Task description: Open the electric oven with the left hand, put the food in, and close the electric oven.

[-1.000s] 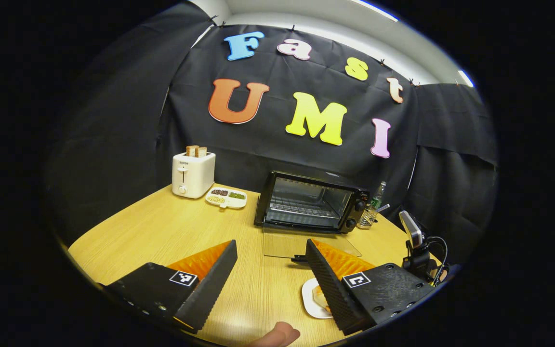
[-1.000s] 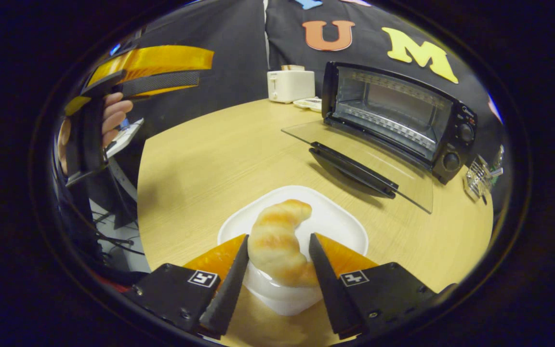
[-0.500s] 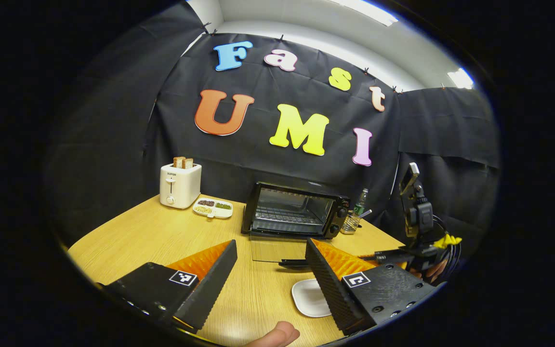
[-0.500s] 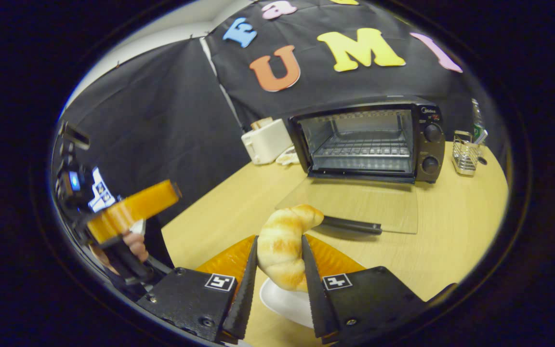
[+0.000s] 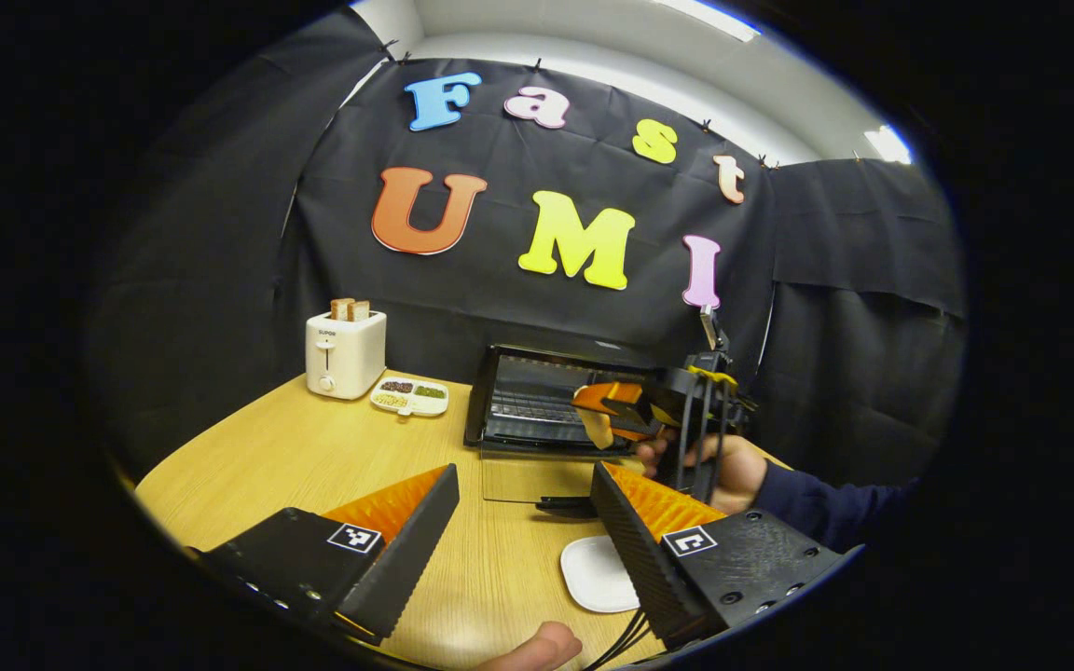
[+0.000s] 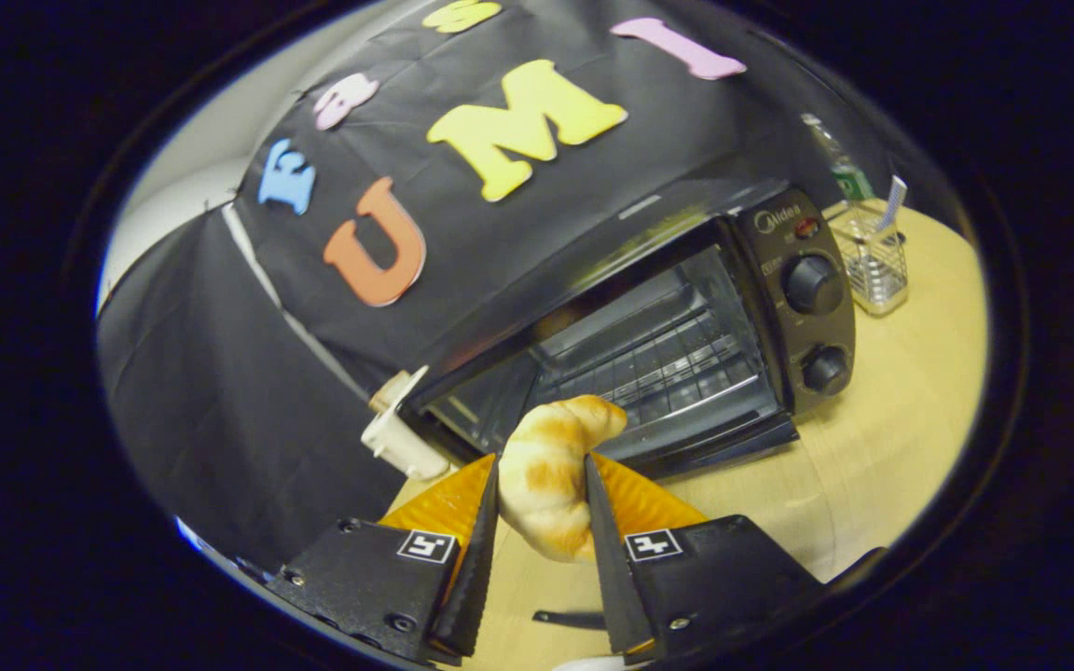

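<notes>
The black electric oven stands at the back of the wooden table with its glass door folded down flat. A golden croissant is pinched between both fingers of my right gripper, held just in front of the oven's mouth and its wire rack. In the left gripper view that right gripper hangs before the opening with the croissant, gripped by a hand. My left gripper hovers open above the near table, holding nothing. The bare white plate lies beside its right finger.
A white toaster with toast and a divided snack dish sit at the back left. Right of the oven stand a wire holder and a bottle. The door's handle juts toward me. A dark sleeve crosses the right side.
The right gripper shut on the croissant, lifted it off the plate and carried it up to the oven's opening. The left gripper stayed open and nearly still.
</notes>
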Action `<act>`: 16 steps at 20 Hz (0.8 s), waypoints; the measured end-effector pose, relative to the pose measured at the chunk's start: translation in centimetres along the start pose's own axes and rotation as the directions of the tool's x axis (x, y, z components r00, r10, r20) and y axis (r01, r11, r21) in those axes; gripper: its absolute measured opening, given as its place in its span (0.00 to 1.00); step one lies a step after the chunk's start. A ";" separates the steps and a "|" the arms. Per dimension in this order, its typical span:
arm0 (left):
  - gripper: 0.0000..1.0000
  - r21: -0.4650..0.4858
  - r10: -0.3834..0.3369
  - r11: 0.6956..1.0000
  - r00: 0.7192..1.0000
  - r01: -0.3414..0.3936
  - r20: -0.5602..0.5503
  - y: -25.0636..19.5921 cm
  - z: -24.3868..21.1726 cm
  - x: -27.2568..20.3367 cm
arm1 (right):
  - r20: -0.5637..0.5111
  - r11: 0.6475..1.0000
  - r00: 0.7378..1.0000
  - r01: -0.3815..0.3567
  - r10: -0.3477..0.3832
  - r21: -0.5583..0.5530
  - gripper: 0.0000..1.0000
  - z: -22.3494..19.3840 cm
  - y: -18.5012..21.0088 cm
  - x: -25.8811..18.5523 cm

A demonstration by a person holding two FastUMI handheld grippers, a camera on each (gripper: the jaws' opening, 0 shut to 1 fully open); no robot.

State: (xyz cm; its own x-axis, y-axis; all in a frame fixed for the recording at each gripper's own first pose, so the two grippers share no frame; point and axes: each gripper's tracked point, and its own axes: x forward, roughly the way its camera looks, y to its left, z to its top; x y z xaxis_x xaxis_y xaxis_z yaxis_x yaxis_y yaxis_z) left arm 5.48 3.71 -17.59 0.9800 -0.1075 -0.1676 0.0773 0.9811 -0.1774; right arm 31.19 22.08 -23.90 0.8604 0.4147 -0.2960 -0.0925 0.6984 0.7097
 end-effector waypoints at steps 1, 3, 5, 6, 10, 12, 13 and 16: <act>0.94 0.005 0.011 1.000 1.000 -0.011 -0.007 0.3 -0.2 0.0 | 0.068 0.998 0.998 0.010 -0.014 0.067 0.53 1.0 0.0 1.5; 0.94 0.013 0.029 0.999 0.999 -0.029 -0.018 0.7 -0.4 0.2 | 0.158 0.994 0.987 0.026 -0.043 0.106 0.53 2.1 -0.5 3.9; 0.94 0.013 0.035 0.999 0.999 -0.035 -0.037 0.7 -0.8 0.1 | 0.223 0.996 0.973 0.050 -0.065 0.072 0.52 3.1 -0.6 6.3; 0.94 0.015 0.035 0.999 0.998 -0.035 -0.042 0.7 -0.9 0.1 | 0.239 0.996 0.967 0.080 -0.089 0.045 0.54 3.3 -1.0 7.6; 0.94 0.019 0.028 0.999 0.998 -0.027 -0.054 0.5 -1.3 0.3 | 0.270 0.994 0.957 0.109 -0.105 0.000 0.51 3.6 -1.3 10.3; 0.94 0.008 0.030 1.000 0.997 -0.030 -0.073 0.5 -1.8 0.8 | 0.274 0.991 0.954 0.131 -0.121 -0.018 0.55 3.6 -1.9 10.6; 0.94 0.007 0.035 0.999 0.996 -0.035 -0.085 0.7 -2.2 0.9 | 0.273 0.992 0.955 0.126 -0.119 -0.006 0.56 3.5 -1.5 10.6; 0.94 0.006 0.034 0.999 0.995 -0.034 -0.098 0.5 -2.5 0.9 | 0.252 0.986 0.955 0.167 -0.155 -0.026 0.72 2.9 -2.3 10.3</act>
State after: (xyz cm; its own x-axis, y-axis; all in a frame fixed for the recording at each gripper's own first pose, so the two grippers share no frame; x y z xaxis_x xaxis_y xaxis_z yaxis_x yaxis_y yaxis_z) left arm 5.90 3.73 -20.23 0.9593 -0.0891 -0.2681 0.0453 0.9852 -0.1654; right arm 41.73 22.99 -26.73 0.9626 0.1406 -0.2314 0.0395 0.7725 0.6338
